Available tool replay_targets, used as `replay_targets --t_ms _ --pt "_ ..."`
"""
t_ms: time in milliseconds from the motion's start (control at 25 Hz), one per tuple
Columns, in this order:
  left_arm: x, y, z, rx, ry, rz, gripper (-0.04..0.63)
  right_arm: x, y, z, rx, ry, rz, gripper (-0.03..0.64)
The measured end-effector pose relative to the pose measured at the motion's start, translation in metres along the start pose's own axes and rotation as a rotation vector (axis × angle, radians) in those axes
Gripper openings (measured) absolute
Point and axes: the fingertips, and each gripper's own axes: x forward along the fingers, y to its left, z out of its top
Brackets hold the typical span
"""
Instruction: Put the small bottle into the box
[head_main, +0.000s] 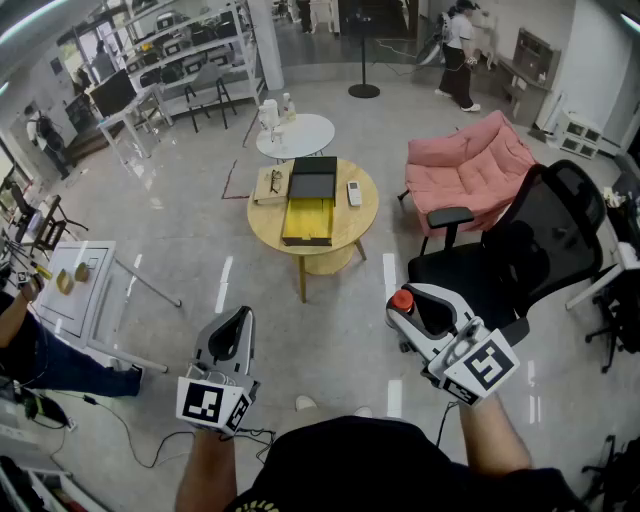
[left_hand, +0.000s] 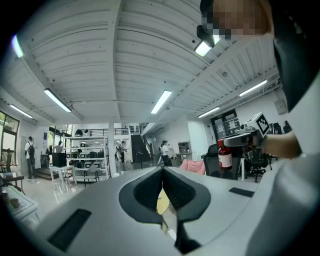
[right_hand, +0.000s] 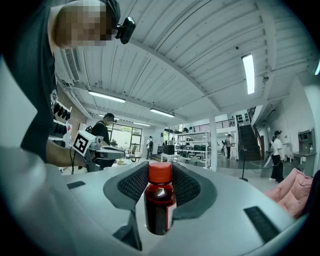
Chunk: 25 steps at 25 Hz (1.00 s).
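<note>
The small bottle (right_hand: 160, 205), dark red with a red cap, stands upright between the jaws of my right gripper (right_hand: 160, 169), which is shut on it. In the head view that gripper (head_main: 405, 305) is held at the lower right with the bottle's cap (head_main: 402, 298) showing at its tip. The box (head_main: 306, 240), yellow inside with its black lid swung back, lies on the round wooden table (head_main: 360, 215) well ahead of both grippers. My left gripper (head_main: 238, 318) hangs at the lower left, shut and holding nothing; its pads (left_hand: 150, 187) meet at the tip. The left gripper view also catches the bottle (left_hand: 224, 156).
A white remote (head_main: 353, 193) and glasses on a book (head_main: 272, 185) lie beside the box. A small white table (head_main: 300, 135) stands behind, a pink armchair (head_main: 470, 165) and a black office chair (head_main: 520, 250) to the right, and a white desk (head_main: 75, 290) to the left.
</note>
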Motion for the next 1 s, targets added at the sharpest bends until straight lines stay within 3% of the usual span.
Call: replay_targets --t_ms 360,1000 --pt "0.018 0.010 -0.006 0.003 0.010 -0.009 0.017 0.012 -0.009 -0.006 0.026 -0.002 0.013 0.158" --pt "0.081 0.063 -0.017 -0.002 0.002 -0.074 0.017 0.071 -0.048 -0.007 0.066 0.012 -0.077 0.158"
